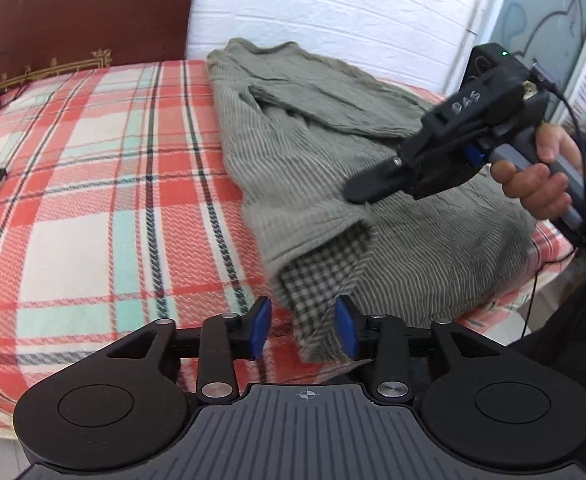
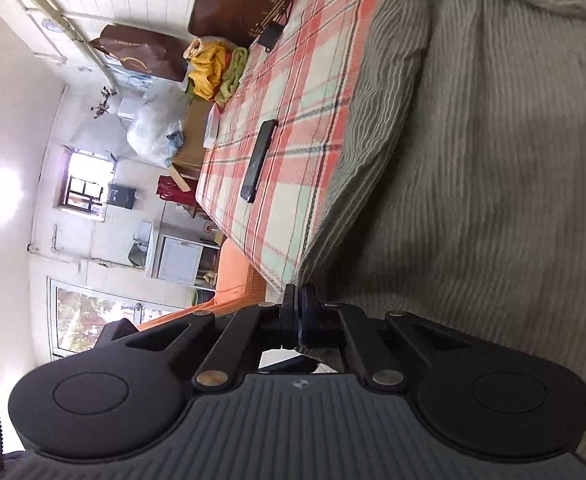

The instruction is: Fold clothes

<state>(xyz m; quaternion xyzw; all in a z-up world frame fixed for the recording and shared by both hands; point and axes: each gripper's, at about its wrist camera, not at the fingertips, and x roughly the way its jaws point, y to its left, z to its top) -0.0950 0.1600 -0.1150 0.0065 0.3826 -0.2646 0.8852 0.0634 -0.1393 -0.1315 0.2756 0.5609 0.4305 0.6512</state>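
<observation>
Grey-green striped garment (image 1: pixel 313 168) lay half-folded on plaid bed cover (image 1: pixel 93 184), checked lining showing at near edge; left gripper (image 1: pixel 303 330) had jaws apart, straddling that edge; right gripper (image 2: pixel 301 312) pinched together on the garment's fabric, hand (image 1: pixel 541 176) gripping its handle; phone (image 2: pixel 259 160) lay on cover well apart.

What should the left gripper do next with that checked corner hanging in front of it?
Probably close the left gripper on the checked corner of the grey-green garment. Its jaws stand open with that corner lying between them, ungripped, at the edge of the plaid blanket, while the right gripper appears shut above the cloth.
</observation>
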